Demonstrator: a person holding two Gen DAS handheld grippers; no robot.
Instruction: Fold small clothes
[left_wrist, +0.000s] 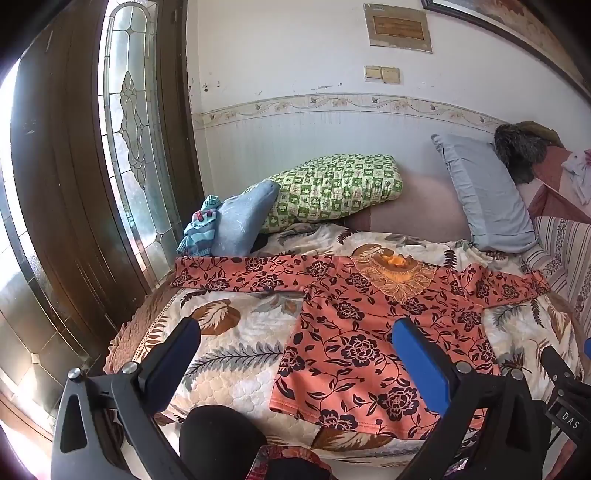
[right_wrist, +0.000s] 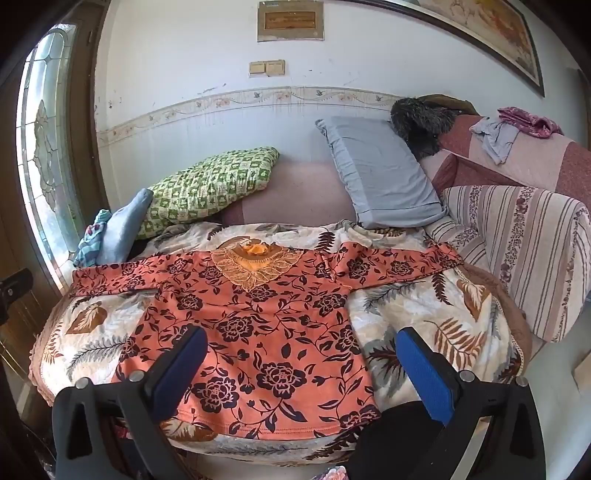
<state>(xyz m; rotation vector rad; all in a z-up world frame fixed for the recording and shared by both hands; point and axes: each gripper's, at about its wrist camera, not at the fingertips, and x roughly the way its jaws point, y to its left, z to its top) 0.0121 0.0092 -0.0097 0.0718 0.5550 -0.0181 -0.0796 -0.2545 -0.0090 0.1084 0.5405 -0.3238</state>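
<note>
While both our left claw (left_wrist: 295, 365) and right claw (right_wrist: 301, 365) gape empty, the floral shirt (left_wrist: 354, 332) lies flat mid-frame on the quilt (left_wrist: 229, 354), sleeves stretched left-right, its hem probably nearest both.

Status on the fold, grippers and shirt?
Left gripper, right gripper open, empty. Floral shirt flat on bedspread, sleeves out. Nothing in the way.

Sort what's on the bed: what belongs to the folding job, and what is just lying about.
For the job: floral top, spread flat; left claw and right claw, both open.

Lying about: green pillow, grey pillow, striped knit, furry item, clothes on sofa arm.
</note>
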